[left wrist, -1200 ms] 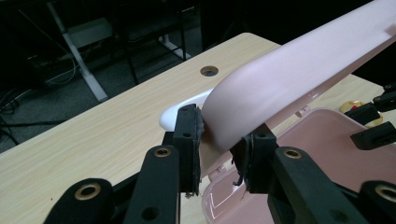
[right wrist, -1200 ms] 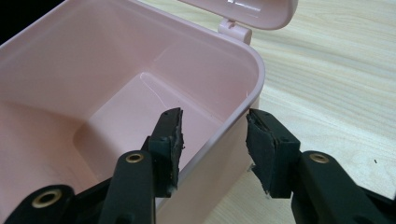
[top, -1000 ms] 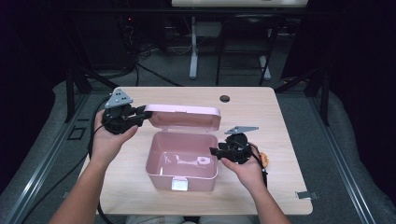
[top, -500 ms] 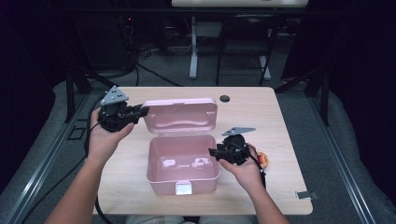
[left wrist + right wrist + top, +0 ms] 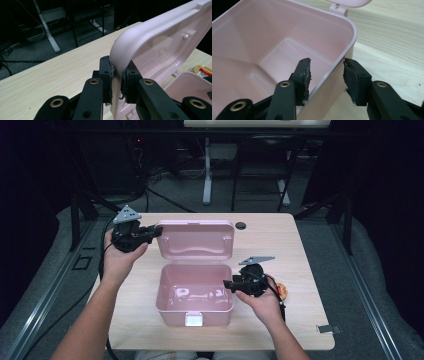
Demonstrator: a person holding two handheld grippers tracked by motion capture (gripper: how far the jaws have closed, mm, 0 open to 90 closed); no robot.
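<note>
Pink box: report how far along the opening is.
Done: the lid stands swung up, the pink box open and apparently empty. In hand: the left gripper is clamped on the lid's edge; the right gripper straddles the box's right wall, jaws apart. Left: letting go of the lid.

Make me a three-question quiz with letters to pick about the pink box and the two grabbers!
1. Where does the left gripper grip?
A. the rounded pink plastic lid
B. the table leg
C. the latch

2. What colour is the rectangular plastic box?
A. blue
B. pink
C. green

3. How is the box?
A. shut
B. upside down
C. open

Answers: 1 A, its jaws pinch the lid's edge. 2 B, walls and lid are pink. 3 C, the lid stands up while the right gripper straddles a wall.
</note>
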